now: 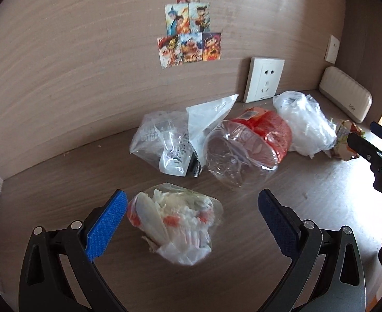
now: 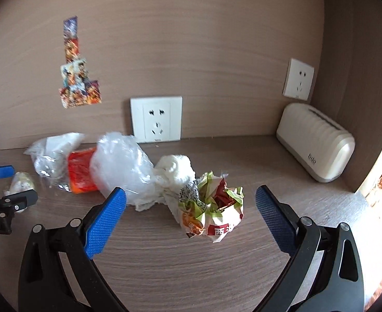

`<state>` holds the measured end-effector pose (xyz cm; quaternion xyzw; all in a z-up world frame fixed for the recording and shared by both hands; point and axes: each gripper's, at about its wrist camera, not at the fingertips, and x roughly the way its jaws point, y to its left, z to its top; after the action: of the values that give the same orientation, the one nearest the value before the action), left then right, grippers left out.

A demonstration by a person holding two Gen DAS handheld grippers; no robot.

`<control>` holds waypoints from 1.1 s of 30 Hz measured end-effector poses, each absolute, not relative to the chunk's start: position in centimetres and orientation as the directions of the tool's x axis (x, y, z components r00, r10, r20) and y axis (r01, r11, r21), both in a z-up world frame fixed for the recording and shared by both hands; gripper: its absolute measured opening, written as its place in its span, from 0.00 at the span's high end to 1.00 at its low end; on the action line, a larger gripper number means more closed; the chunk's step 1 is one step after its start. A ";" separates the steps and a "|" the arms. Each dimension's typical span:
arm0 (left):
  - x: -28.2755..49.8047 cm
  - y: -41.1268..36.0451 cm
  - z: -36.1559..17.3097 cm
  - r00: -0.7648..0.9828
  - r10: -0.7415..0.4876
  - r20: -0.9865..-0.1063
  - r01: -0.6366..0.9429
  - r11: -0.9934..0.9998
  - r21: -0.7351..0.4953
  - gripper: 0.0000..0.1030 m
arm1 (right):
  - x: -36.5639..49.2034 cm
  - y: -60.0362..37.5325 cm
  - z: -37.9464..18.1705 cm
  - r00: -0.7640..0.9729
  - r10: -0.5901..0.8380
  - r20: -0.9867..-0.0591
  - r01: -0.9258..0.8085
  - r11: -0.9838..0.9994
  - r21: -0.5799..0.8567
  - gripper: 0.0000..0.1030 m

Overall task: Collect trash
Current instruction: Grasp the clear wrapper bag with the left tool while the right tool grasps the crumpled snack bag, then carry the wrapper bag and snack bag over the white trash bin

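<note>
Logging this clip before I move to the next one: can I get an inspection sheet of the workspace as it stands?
Surface: wood-grain desk, a few crumbs.
Job's things: small bag of tissue scraps; crumpled paper wrapper; clear bags; clear plastic tub on its side against a red container; bagged white wad; tissue.
Clutter: cream case by the side wall.
Grippers: left gripper open around the small bag; right gripper open around the wrapper; neither touching.
Cables: nothing seen.
Surroundings: two wall sockets, stickers on the back panel.
</note>
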<state>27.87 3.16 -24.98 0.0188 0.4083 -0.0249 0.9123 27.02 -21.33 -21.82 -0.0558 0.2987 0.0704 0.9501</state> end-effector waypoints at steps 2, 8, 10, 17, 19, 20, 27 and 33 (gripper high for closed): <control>28.2 3.5 -25.3 0.656 -0.035 -0.754 0.062 0.998 0.007 0.04 | 27.7 -21.5 -22.3 0.803 0.084 -0.590 -0.157 0.985 -0.073 0.04; 29.0 3.3 -26.2 0.633 -0.041 -0.773 0.076 0.997 0.010 0.06 | 29.8 -22.4 -23.4 0.739 0.098 -0.666 -0.147 0.989 -0.017 0.22; 29.1 3.1 -26.6 0.630 -0.036 -0.776 0.082 0.996 0.021 0.09 | 30.2 -22.5 -23.8 0.719 0.102 -0.688 -0.145 0.989 -0.005 0.35; 29.7 1.9 -27.5 0.606 -0.052 -0.794 0.102 0.995 0.013 0.48 | 30.2 -22.5 -24.0 0.704 0.124 -0.699 -0.164 0.986 0.010 0.47; 29.6 1.6 -27.6 0.607 -0.056 -0.793 0.113 0.993 0.016 0.48 | 30.2 -22.6 -24.1 0.700 0.128 -0.703 -0.167 0.986 0.013 0.48; 29.5 1.4 -27.5 0.608 -0.058 -0.792 0.114 0.993 0.015 0.49 | 30.2 -22.6 -24.1 0.702 0.129 -0.700 -0.165 0.986 0.016 0.49; 28.6 0.6 -27.3 0.612 -0.073 -0.787 0.128 0.992 0.007 0.51 | 29.9 -22.7 -23.9 0.704 0.132 -0.698 -0.168 0.986 0.017 0.54; 27.6 0.1 -26.2 0.627 -0.071 -0.776 0.131 0.991 0.015 0.51 | 28.9 -22.8 -22.9 0.713 0.151 -0.685 -0.172 0.984 0.038 0.54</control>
<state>27.62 0.09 -26.24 0.0349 0.4284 -0.0560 0.9012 28.87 -22.78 -22.93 -0.0144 0.3686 0.0871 0.9254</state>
